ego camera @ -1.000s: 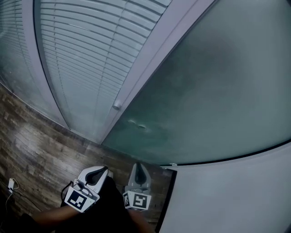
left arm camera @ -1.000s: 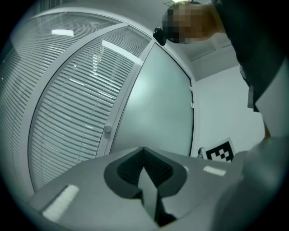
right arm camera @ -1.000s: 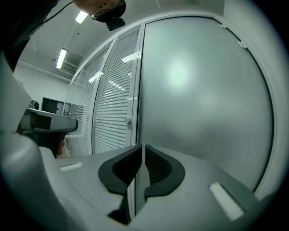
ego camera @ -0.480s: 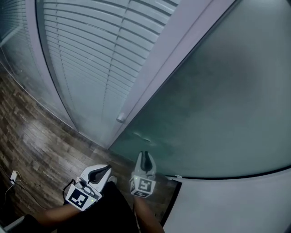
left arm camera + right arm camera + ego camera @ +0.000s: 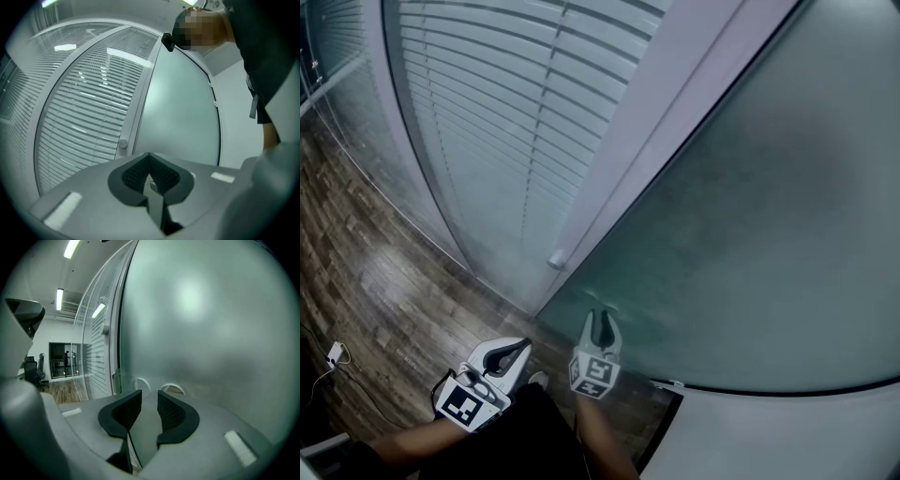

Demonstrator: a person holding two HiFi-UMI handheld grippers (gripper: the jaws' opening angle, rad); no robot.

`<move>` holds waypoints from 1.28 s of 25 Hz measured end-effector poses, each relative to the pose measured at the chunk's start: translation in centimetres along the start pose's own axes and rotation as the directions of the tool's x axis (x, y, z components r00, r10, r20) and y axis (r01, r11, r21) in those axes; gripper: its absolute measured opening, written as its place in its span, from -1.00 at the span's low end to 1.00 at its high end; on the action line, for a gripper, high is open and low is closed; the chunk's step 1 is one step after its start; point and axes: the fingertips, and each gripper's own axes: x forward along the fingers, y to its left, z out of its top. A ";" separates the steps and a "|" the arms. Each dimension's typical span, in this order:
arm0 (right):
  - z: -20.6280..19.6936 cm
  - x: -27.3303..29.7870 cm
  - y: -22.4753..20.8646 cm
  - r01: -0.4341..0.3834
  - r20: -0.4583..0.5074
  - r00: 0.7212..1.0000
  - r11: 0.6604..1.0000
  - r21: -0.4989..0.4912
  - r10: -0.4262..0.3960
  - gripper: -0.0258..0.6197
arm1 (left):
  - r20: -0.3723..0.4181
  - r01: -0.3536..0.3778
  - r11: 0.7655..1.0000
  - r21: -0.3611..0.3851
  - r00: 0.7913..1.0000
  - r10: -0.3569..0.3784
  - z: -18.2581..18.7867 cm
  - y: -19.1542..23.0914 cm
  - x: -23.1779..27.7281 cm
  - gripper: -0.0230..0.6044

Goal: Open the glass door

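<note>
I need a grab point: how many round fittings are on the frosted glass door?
2. Both sit low on the glass door in the right gripper view, side by side: a slotted disc on the left, a ring on the right. Others may be hidden lower.

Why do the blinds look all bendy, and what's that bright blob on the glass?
Left gripper view: the wide-angle lens bows the blinds into curves, and the picture's corners go dark. Right gripper view: the pale blob on the frosted glass door looks like soft glare from a light. Head view: dimmer overall, and the blinds curve there too.
</note>
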 end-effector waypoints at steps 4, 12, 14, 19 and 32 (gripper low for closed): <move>-0.4 1.4 -0.4 0.008 -0.006 1.000 1.000 0.011 -0.008 -0.54 | -0.003 -0.027 1.000 0.013 1.000 0.027 0.0 0.5 0.0 -0.93; 0.2 3.3 -0.8 0.015 -0.002 1.000 1.000 0.010 -0.015 -0.55 | 0.006 -0.099 0.995 0.019 0.995 0.099 0.3 1.7 -0.9 -0.93; 0.1 3.5 -1.0 0.024 0.001 1.000 1.000 0.004 -0.024 -0.58 | 0.012 -0.109 0.994 0.019 0.994 0.108 0.5 1.8 -1.1 -0.93; 0.2 3.8 -1.4 0.043 0.016 0.999 0.999 0.021 -0.043 -0.59 | 0.013 -0.143 0.990 0.013 0.990 0.143 0.4 2.4 -2.2 -0.93; 0.7 2.1 -1.0 0.047 0.036 0.998 0.998 0.029 -0.048 -0.59 | 0.050 -0.090 0.988 0.128 0.995 0.084 2.2 0.0 -4.3 -0.93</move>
